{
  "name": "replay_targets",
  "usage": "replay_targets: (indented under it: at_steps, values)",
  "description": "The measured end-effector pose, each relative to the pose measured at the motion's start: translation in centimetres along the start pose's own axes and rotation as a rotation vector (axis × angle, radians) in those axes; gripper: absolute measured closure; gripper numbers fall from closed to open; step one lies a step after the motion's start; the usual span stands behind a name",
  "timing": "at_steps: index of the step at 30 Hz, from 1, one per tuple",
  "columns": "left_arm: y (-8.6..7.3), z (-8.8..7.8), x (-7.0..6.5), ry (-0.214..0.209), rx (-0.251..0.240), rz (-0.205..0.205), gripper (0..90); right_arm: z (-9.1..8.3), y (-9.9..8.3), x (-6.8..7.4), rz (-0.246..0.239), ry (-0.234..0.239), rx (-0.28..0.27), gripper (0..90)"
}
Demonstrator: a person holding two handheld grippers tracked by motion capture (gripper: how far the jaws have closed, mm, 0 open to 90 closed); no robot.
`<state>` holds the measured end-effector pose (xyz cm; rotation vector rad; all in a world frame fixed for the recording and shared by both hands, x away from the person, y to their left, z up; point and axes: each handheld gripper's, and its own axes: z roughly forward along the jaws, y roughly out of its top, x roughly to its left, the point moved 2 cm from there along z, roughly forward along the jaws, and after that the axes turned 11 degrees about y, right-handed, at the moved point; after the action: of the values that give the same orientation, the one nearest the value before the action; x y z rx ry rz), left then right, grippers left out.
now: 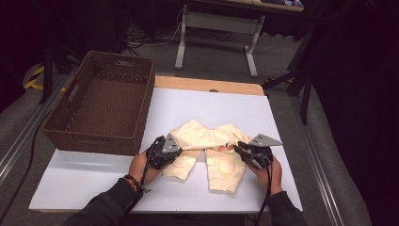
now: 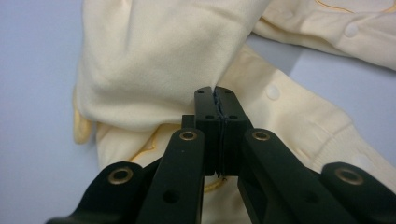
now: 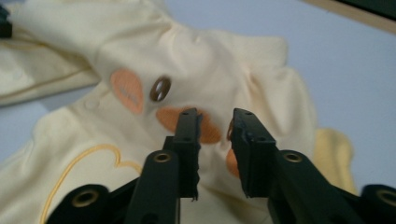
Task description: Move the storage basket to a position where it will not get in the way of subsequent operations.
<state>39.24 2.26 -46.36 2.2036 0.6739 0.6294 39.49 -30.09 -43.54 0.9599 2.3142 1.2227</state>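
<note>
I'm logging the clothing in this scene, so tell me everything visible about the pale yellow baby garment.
The pale yellow baby garment is soft knit cloth, lying crumpled on the white table top beside the wicker basket. It has ribbed cuffs, white snaps, a stitched heart outline, and an animal face with orange patches and a brown eye. The left gripper pinches a fold; the right gripper stands open over it.

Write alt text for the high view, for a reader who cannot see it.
A pale yellow cloth baby garment lies folded on a white table, with a person's left claw and right claw at its two sides. An empty brown wicker basket sits at the table's far left.
</note>
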Motion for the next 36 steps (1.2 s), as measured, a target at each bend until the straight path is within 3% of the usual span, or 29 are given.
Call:
replay_targets:
  at_steps: [5, 7, 11, 13, 14, 17, 21, 23, 27, 33, 36]
  values:
    - [-0.4, 0.1, -0.4, -0.027, 0.027, 0.002, 89.5, 0.3, 2.3, -1.7, 0.024, -0.048, -0.027, 48.8]
    - [-0.5, 0.2, -0.4, -0.032, 0.017, 0.006, 89.5, 1.2, 2.7, -2.9, 0.041, -0.057, 0.004, 47.2]
    - [-0.8, 0.3, -0.4, -0.049, 0.02, 0.004, 90.0, 2.9, 2.3, -4.6, 0.111, -0.031, 0.071, 44.8]
    - [-0.8, 0.2, -0.5, -0.049, 0.014, 0.012, 90.0, 3.5, 1.8, -5.1, 0.147, -0.017, 0.091, 50.9]
    - [-0.8, 0.2, -0.5, -0.05, 0.011, 0.008, 90.0, 3.9, 1.4, -5.3, 0.178, 0.013, 0.109, 56.4]
    - [-0.6, -0.3, -0.3, -0.041, -0.016, 0.003, 89.9, 4.2, 1.0, -5.4, 0.187, 0.01, 0.106, 76.2]
    - [0.9, -1.5, 0.9, 0.0, -0.09, -0.028, 89.0, 3.9, 1.1, -5.1, 0.172, -0.002, 0.089, 82.9]
    - [2.2, -2.1, 1.5, 0.009, -0.124, -0.062, 82.7, 3.7, 1.2, -5.0, 0.163, -0.014, 0.071, 83.3]
    - [5.0, -2.2, 1.8, 0.052, -0.163, -0.054, 69.8, 3.0, 1.6, -4.6, 0.151, -0.027, 0.02, 83.7]
    - [7.3, 0.7, 3.4, 0.089, -0.125, -0.094, 51.6, 2.1, 2.2, -3.8, 0.118, -0.039, -0.047, 83.7]
    - [7.5, 2.3, 5.0, 0.109, -0.081, -0.148, 41.5, 1.8, 2.5, -3.4, 0.101, -0.041, -0.067, 83.7]
